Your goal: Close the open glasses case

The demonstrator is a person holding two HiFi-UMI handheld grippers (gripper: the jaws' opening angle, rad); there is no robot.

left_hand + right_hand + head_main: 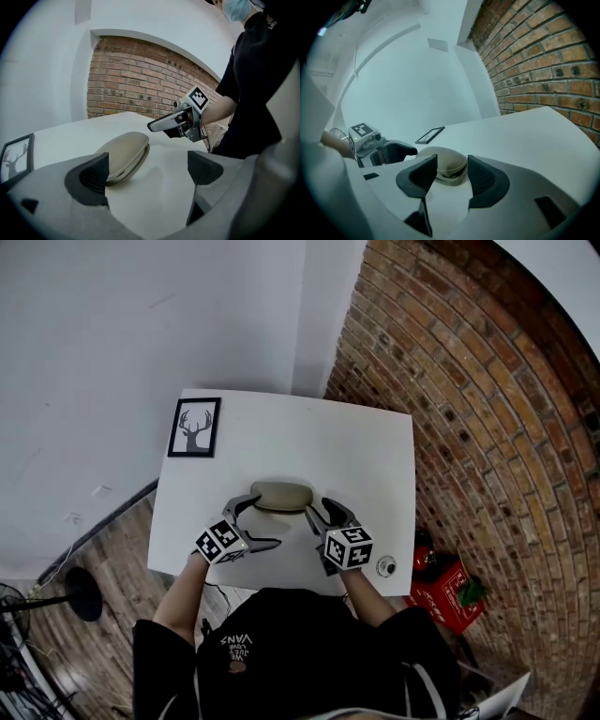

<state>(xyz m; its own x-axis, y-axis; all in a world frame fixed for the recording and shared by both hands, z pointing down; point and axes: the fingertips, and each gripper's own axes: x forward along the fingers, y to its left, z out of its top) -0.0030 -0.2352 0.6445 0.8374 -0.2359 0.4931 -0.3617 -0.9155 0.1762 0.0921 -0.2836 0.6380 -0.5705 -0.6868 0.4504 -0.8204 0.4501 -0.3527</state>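
A beige oval glasses case (279, 495) lies on the white table (366, 446), near the front edge. Its lid is down over the base, with a thin dark gap along the seam (129, 165). My left gripper (258, 521) is at the case's left end, jaws wide open and nothing between the pads (93, 176). The case shows just past the left pad. My right gripper (323, 514) is at the case's right end, open, with the case (446, 164) ahead beyond its fingertips (480, 176). Each gripper view shows the other gripper: the right gripper (180, 122) and the left gripper (375, 145).
A framed deer picture (195, 427) lies at the table's far left corner. A small round object (385, 566) sits near the front right corner. A brick wall (469, 381) runs along the right, and a red box (448, 592) stands on the floor.
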